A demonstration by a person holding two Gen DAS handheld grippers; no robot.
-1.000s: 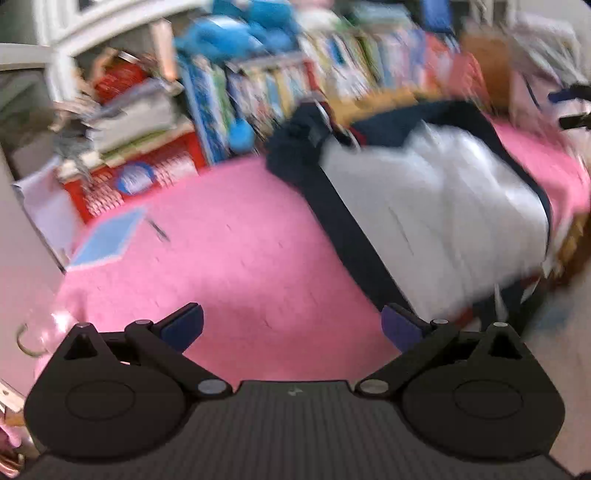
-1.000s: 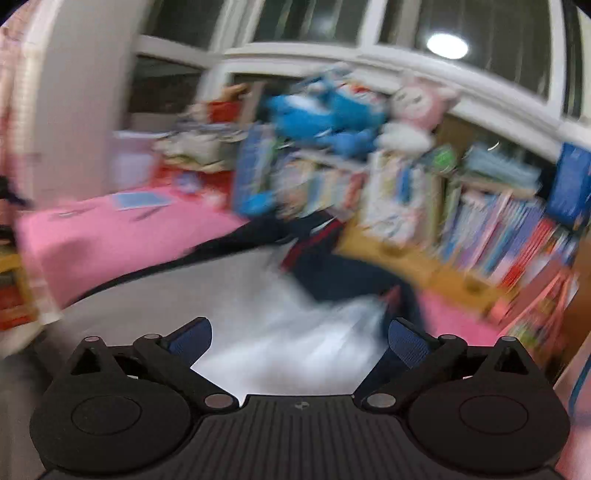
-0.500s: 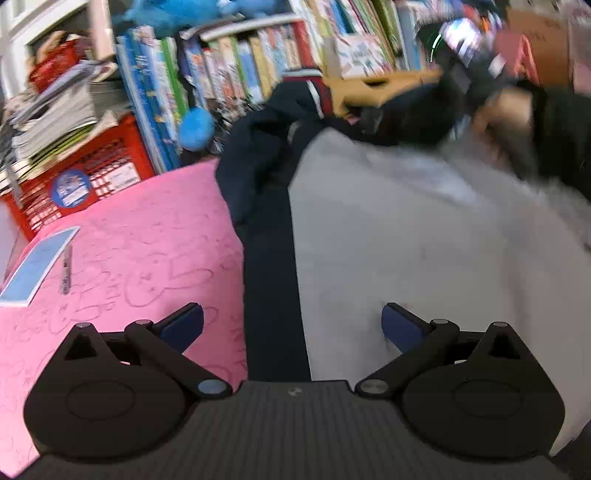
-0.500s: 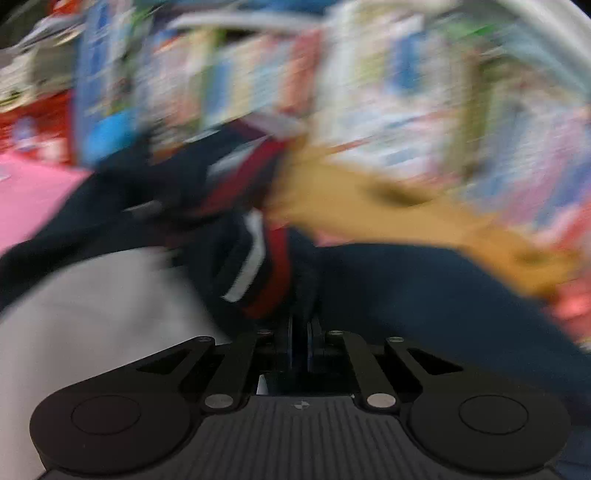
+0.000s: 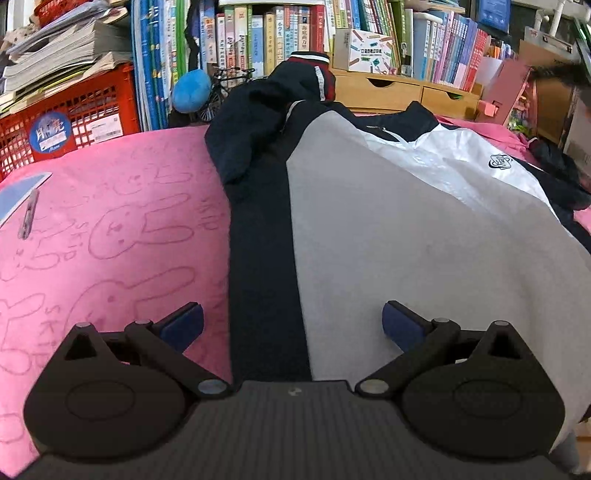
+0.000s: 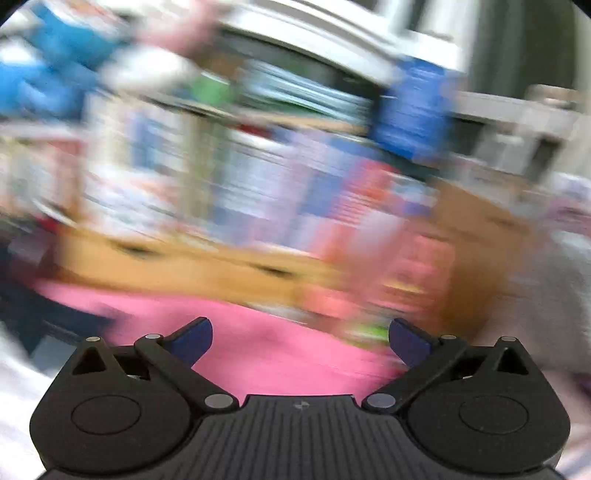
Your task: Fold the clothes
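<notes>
The navy-and-white jacket [image 5: 388,221] lay spread on the pink bunny-print cover [image 5: 110,229], collar toward the bookshelf [image 5: 295,33] — the left gripper [image 5: 291,325] hovered over its navy side panel with fingers spread, holding nothing, while the right gripper [image 6: 301,338] — its view blurred — was likewise spread and empty.
</notes>
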